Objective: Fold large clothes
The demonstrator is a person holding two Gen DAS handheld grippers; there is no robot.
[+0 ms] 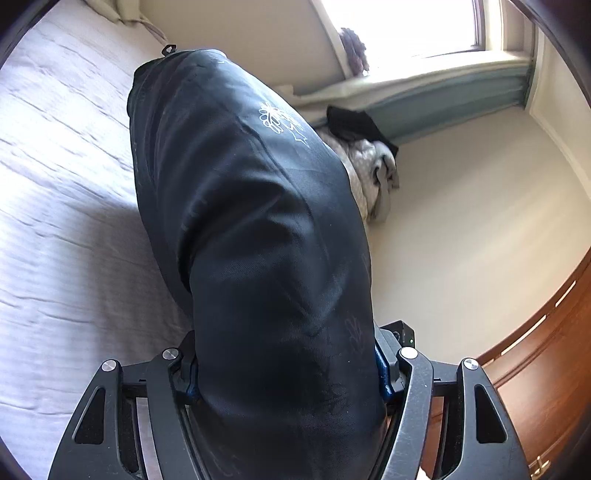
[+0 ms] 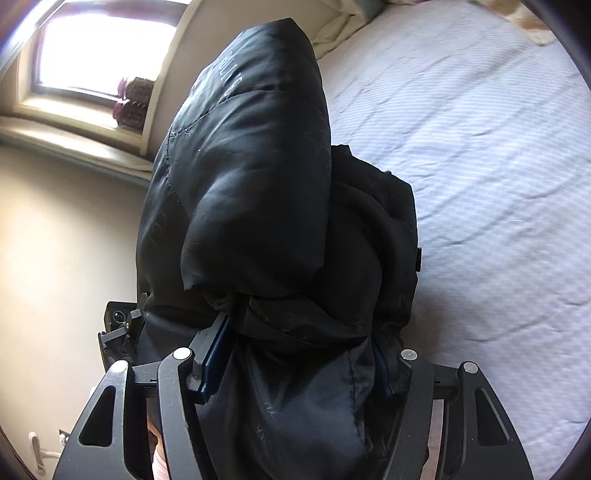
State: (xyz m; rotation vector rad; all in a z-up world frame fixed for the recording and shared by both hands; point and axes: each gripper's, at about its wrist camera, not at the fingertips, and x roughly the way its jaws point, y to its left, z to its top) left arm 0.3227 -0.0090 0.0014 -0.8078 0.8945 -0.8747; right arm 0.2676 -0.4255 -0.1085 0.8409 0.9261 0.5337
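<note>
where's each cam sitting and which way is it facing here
Left wrist: sits on the left claw, looking along its fingers at the black garment clamped between them, the bed on its left and the window at the top; only the claw shows.
Right wrist: sits on the right claw, facing the bunched garment, the bed on its right, the window upper left.
Shared: garment, bed, window.
</note>
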